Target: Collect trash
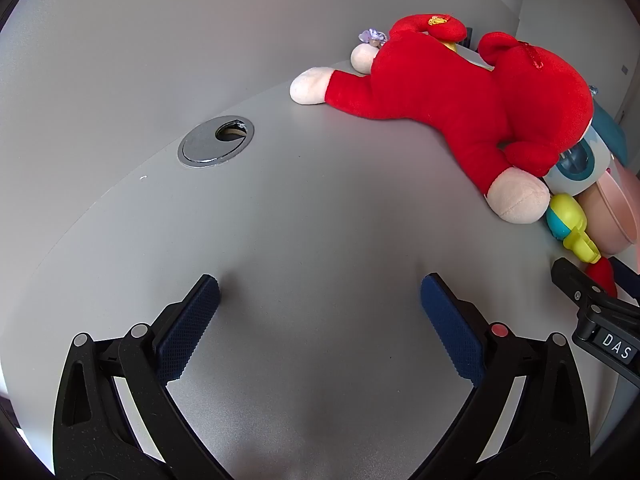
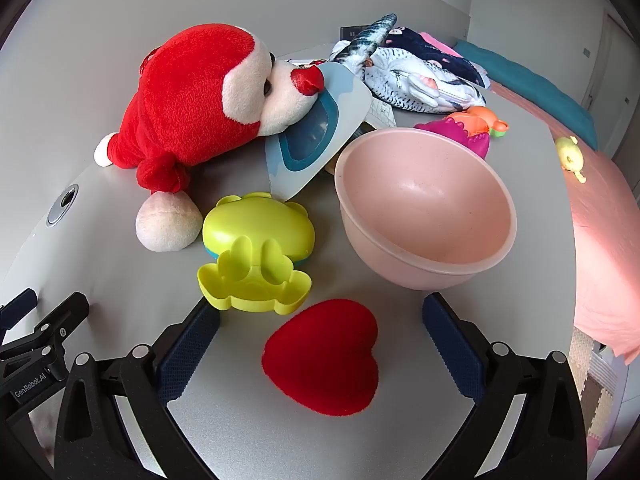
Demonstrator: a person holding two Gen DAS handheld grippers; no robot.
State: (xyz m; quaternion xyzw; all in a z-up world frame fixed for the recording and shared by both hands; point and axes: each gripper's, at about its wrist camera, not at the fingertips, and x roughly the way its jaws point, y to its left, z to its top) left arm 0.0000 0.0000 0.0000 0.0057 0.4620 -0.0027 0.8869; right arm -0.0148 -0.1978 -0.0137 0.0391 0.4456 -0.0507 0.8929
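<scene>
My right gripper (image 2: 320, 314) is open just above the grey table (image 2: 400, 420). A red velvet heart (image 2: 324, 364) lies between its fingers, and neither pad touches it. Just beyond are a yellow-green frog-shaped toy (image 2: 256, 252) and an empty pink bowl (image 2: 424, 208). My left gripper (image 1: 320, 296) hangs open over bare table (image 1: 312, 208) with nothing between its fingers. A red plush toy (image 1: 460, 100) lies face down to its far right. A small crumpled purple item (image 1: 370, 36) sits behind the plush's foot.
A blue-and-white plastic piece (image 2: 316, 132) leans under the plush's (image 2: 192, 96) face. Behind the bowl lie a fish-patterned pouch (image 2: 416, 76) and orange and magenta toys (image 2: 472, 128). A round metal cable grommet (image 1: 216, 142) is set in the table. A pink bed (image 2: 600, 240) borders the right.
</scene>
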